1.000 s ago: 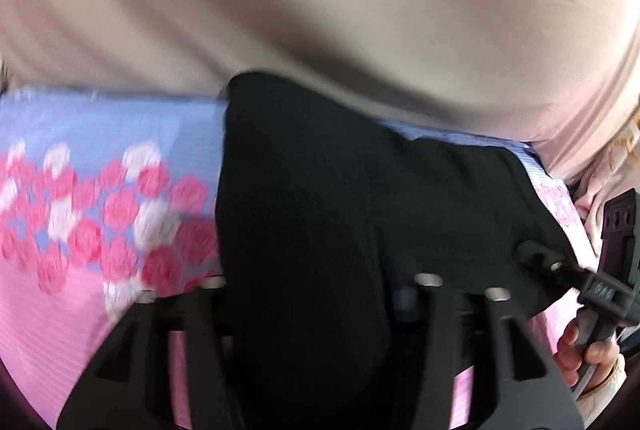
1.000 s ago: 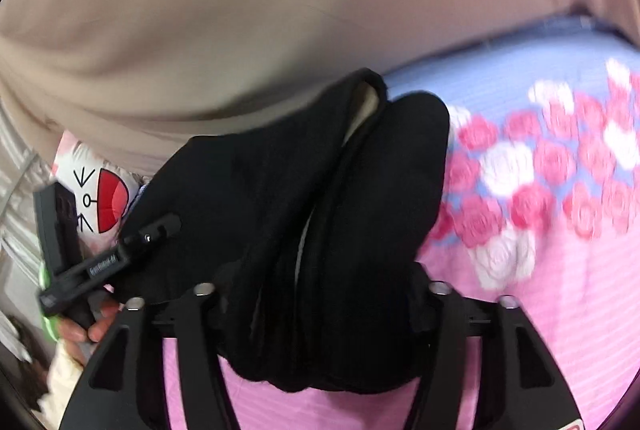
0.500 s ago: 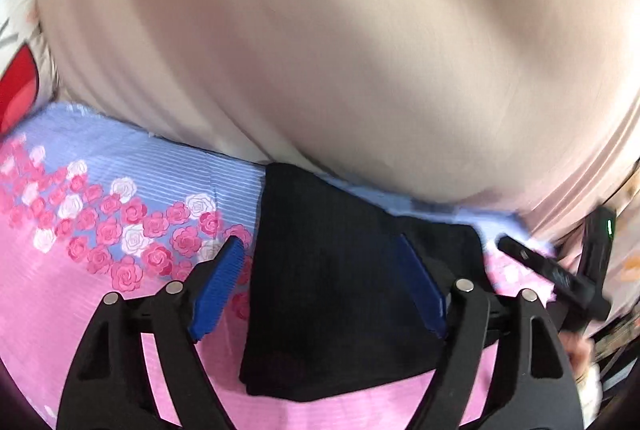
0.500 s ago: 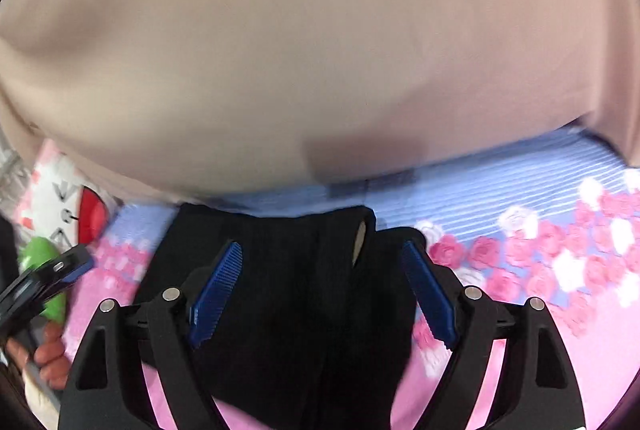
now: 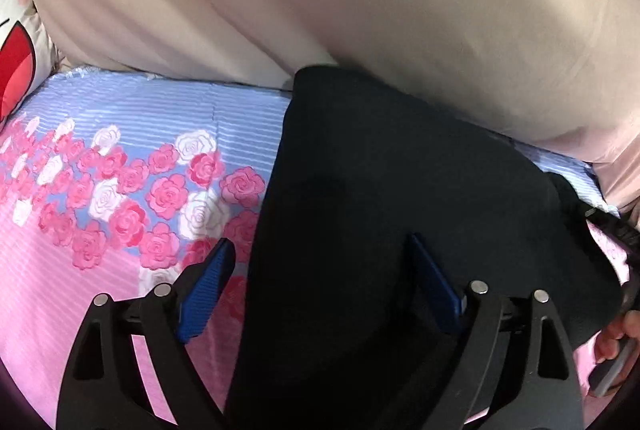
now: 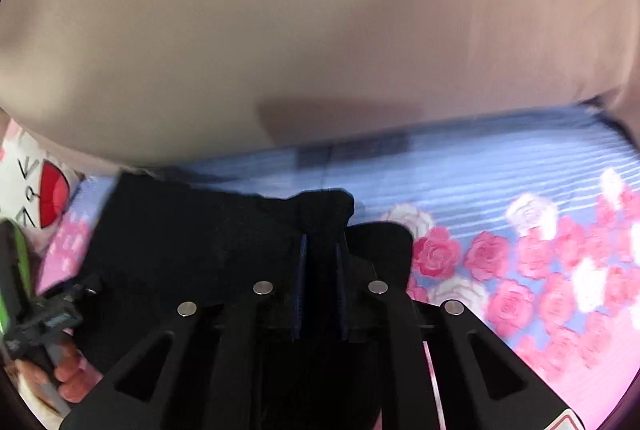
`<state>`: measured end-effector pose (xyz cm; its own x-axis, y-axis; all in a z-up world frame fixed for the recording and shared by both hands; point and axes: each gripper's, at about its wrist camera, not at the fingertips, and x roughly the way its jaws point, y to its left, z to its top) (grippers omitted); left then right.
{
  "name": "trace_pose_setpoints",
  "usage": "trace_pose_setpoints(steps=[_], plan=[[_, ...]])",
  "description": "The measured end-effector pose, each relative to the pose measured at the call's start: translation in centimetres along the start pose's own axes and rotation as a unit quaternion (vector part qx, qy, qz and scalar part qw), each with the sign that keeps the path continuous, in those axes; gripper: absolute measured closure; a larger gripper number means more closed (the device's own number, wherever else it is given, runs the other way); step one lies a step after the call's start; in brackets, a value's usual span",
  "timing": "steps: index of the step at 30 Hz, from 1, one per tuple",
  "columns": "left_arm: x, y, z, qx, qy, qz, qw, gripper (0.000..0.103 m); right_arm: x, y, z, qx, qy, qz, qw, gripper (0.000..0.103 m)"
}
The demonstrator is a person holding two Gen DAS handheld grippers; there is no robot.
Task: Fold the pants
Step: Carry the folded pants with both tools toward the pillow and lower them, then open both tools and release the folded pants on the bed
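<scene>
Folded black fabric pants (image 5: 400, 190) lying on the rose-printed pink and blue bedsheet (image 5: 120, 190), long axis running away toward the beige pillow (image 5: 360, 10). Right gripper (image 6: 320, 254) just clamped onto their far edge; left gripper (image 5: 320, 270) just spread wide, straddling the near end, gripping nothing.

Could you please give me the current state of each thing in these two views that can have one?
Left tool: open, jaws have just been widening, black pants between the pads, untouched.
Right tool: shut on a bunched fold of the pants, jaws have just closed.
Pants: folded into a thick stack, lying on the bedsheet.
Bedsheet: spread flat under the pants.
</scene>
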<state>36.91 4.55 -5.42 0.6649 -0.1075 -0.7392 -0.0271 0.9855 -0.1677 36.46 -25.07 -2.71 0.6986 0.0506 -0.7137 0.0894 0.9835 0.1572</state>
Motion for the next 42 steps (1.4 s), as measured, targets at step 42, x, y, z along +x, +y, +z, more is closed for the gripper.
trace_pose_setpoints(steps=[42], plan=[[-17.4,-2.1,-12.3,0.104,-0.059,0.088,0.9889,0.018,-20.9,6.8,-17.5,-0.026,-0.051,-0.043,0.997,0.097]])
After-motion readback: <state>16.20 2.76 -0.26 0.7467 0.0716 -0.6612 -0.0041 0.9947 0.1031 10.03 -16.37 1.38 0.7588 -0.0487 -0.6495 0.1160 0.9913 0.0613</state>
